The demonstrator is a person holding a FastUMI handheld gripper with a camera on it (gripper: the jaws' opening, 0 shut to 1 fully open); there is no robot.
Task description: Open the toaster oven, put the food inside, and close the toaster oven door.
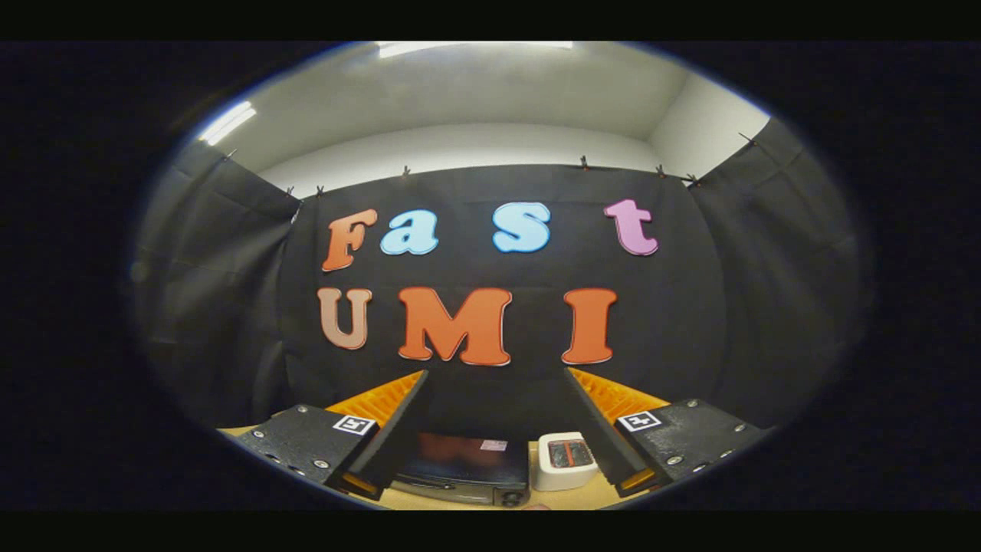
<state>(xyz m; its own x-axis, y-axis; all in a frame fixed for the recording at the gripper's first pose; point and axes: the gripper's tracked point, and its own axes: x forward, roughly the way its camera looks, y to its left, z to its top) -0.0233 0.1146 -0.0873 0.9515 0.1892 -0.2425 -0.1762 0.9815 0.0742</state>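
Observation:
My gripper is held high above the table, its two fingers spread wide apart with nothing between them. Far below, between the fingers, the black toaster oven sits on the wooden table. Its door looks shut, with the handle along the front and a knob at the right. A tiny bit of something pale pink shows at the table's near edge, too small to name.
A small white two-slot toaster stands right of the toaster oven, close to my right finger. Black cloth walls enclose the booth on three sides beyond the table.

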